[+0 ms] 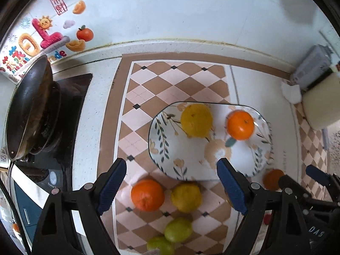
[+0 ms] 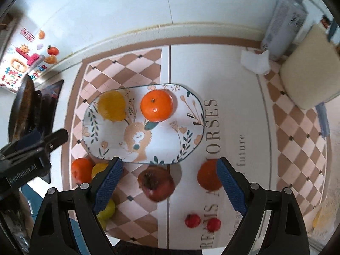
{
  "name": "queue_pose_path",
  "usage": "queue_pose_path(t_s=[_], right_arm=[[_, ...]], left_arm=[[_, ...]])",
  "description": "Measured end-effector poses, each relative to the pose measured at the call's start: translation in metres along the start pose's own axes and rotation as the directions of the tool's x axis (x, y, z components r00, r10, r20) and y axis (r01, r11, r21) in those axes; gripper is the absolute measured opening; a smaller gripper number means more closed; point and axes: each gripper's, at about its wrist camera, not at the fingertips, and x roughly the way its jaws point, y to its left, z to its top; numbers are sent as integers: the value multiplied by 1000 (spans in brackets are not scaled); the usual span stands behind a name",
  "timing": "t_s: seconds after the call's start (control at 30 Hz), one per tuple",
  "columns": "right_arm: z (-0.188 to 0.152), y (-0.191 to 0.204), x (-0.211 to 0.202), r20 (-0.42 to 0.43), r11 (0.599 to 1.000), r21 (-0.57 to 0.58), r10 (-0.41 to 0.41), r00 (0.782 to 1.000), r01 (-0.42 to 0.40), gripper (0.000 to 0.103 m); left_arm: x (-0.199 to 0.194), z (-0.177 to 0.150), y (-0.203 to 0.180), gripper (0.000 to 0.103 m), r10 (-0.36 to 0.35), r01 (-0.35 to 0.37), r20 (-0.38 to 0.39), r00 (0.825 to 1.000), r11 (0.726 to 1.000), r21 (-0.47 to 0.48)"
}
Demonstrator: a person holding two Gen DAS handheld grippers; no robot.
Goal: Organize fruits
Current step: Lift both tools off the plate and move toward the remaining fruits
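Two fruits sit on the plate (image 2: pixel 191 106); the pomegranate (image 2: pixel 156 183) lies on the table between the right gripper (image 2: pixel 170 184)'s wide, empty fingers, nearer than the left gripper (image 1: pixel 172 188), also wide and empty.

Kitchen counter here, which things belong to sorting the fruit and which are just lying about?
For the job:
- oval floral plate
- orange tangerine and yellow citrus on it
- dark red pomegranate, off the plate
- two small red fruits
- green fruits

Lying about:
- black wok
- crumpled white tissue
- cream sponge block
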Motion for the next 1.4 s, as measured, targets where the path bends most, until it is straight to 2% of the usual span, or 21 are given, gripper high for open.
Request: queue_pose_path(t_s=[0.3, 0.43, 0.57, 0.73, 0.77, 0.83, 0.87, 1.03, 1.13, 1.27, 1.4], right_arm=[[-42, 6, -70, 102, 1000, 14, -9, 995, 8, 92], [-59, 12, -95, 134, 1000, 14, 14, 991, -16, 91], [-70, 15, -109, 151, 999, 22, 37, 988, -41, 91], [-75, 13, -107, 146, 997, 41, 62, 987, -69, 92], [-76, 13, -104, 148, 997, 38, 64, 987, -70, 92], [-76, 11, -96, 152, 997, 32, 67, 986, -73, 91], [-76, 10, -91, 152, 996, 31, 74, 986, -79, 91], [-73, -1, -51, 100, 992, 54, 108, 989, -114, 92], [-69, -6, -20, 40, 991, 66, 112, 993, -114, 92], [-64, -10, 20, -42, 988, 89, 130, 991, -126, 92], [-61, -7, 54, -97, 993, 64, 103, 990, -97, 92]], left_arm=[[-63, -43, 2, 87, -14, 11, 99, 995, 999, 30], [-86, -57, 7, 87, -29, 26, 132, 991, 999, 28], [-103, -67, 12, 87, -52, 49, 154, 987, 999, 22], [-109, -72, 17, 87, -73, 71, 164, 984, 997, 14], [-106, -73, 18, 87, -77, 76, 163, 984, 997, 17], [-97, -72, 21, 102, -90, 89, 160, 983, 996, 15], [-94, -72, 23, 103, -97, 97, 160, 982, 995, 12], [-57, -68, 35, 103, -78, 79, 94, 993, 997, -15], [-27, -65, 44, 103, -59, 60, 15, 998, 997, -52], [20, -59, 50, 103, -38, 30, -106, 994, 997, -75], [59, -51, 48, 103, 16, -22, -165, 986, 999, -35]])
